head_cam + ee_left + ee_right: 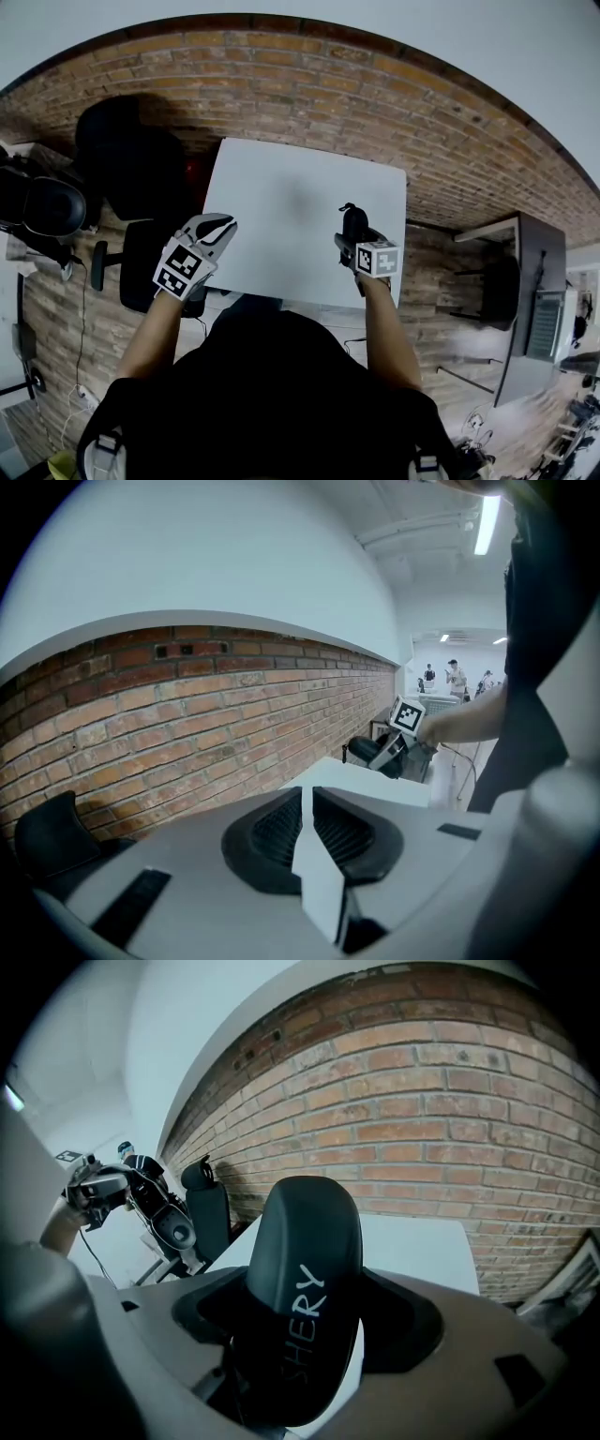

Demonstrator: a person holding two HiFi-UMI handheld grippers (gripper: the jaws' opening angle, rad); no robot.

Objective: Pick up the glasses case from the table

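The left tool (pixel 221 225) stood at the left edge of the surface (pixel 281 202), jaws pressed together on nothing. The right tool (pixel 350 236) pinched the case (pixel 305 1288) over the right side, the case's long axis running forward along the jaws, well apart from the left tool.

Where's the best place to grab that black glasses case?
The black rounded glasses case is long and slim, so I'd squeeze its two long sides, coming from one end, as the right gripper does now: its rounded tip pokes out past the jaws.
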